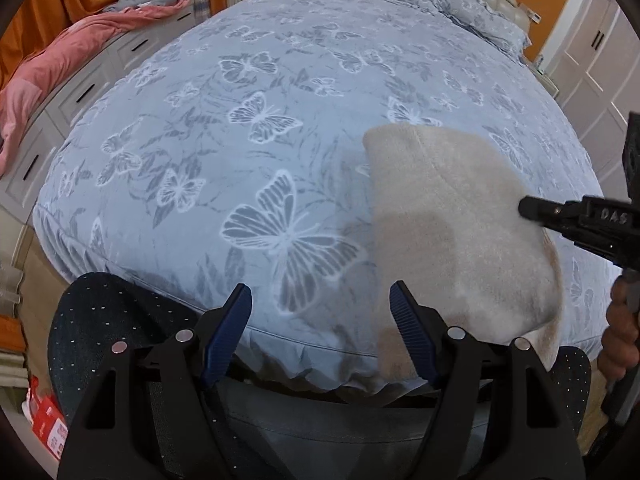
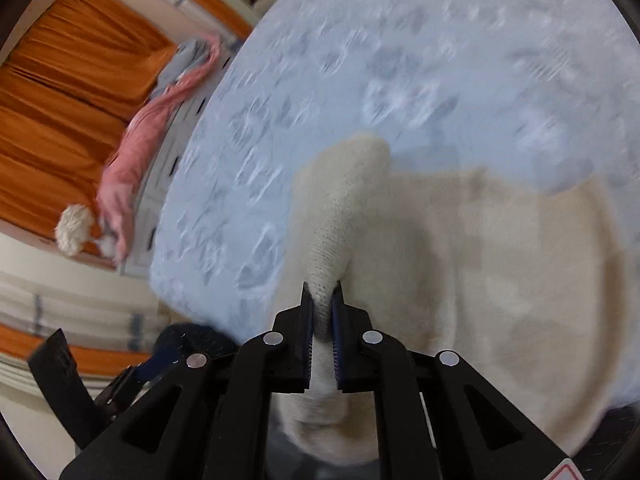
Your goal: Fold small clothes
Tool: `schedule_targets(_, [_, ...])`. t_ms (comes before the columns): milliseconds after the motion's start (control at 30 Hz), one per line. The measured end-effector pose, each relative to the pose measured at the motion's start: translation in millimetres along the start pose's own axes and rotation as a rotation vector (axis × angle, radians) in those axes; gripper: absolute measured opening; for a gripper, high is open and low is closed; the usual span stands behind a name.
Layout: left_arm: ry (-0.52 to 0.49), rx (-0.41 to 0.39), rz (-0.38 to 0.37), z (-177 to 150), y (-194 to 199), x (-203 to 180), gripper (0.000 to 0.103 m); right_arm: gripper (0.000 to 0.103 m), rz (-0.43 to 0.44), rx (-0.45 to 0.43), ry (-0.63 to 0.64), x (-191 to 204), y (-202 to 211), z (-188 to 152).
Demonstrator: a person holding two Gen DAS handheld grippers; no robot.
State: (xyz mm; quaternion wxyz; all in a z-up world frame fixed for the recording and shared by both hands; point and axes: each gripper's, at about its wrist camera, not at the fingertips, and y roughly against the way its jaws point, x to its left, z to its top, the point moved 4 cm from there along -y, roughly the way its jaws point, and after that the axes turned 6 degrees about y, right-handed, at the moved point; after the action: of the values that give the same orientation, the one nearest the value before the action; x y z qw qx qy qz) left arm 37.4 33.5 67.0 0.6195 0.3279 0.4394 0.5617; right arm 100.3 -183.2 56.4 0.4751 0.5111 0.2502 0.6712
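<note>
Two claws work over a bed point(image 1: 280, 80) covered in a pale blue sheet printed with butterflies. We hold one claw in each hand.

Our left claw point(image 1: 320, 300) hangs above the near edge of the bed with its blue pads spread wide and nothing between them. A large butterfly print lies just ahead of its left pad. A cream knit garment point(image 1: 452, 232) lies on the sheet ahead and to the right of this claw, and its near edge runs close behind the claw's right pad; we cannot tell if they touch. Further right, the right claw point(image 1: 528, 210) reaches in from the side, its tip over the garment's right edge.

From the right wrist, the right claw point(image 2: 322, 292) has its pads nearly closed, pinching a raised ridge of the same garment point(image 2: 500, 260). The pinched fold rises ahead of the claw, and the rest of the cloth spreads flat to its right over the sheet. This view is blurred, so finer detail is lost.

Far to the left of both claws, a pink cloth point(image 1: 60, 60) is draped along a low white cabinet point(image 1: 80, 92) beside the bed, with orange curtains point(image 2: 72, 92) behind it. Pillows point(image 1: 472, 8) lie at the far end of the bed.
</note>
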Motion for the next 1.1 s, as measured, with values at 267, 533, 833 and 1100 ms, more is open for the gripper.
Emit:
schedule_targets(267, [-0.029,0.018,-0.002,-7,-5,-16,0.069,0.063,-0.014,0.088,-0.155,-59,-24,-42])
schedule_targets(533, [-0.001,-0.004,0.024,-3,2,-3,0.069,0.072,0.178,0.162,-0.261,-31,-78,-50])
schedule_targets(833, [0.012,-0.033,-0.025,3,19,-3,0.069,0.013,0.116,-0.035,-0.075,6,-5,-17])
schedule_targets(1100, [-0.062,0.079,-0.130,-17,-12,-59,0.069,0.014,-0.389,-0.033,-0.130,-124,70,-82])
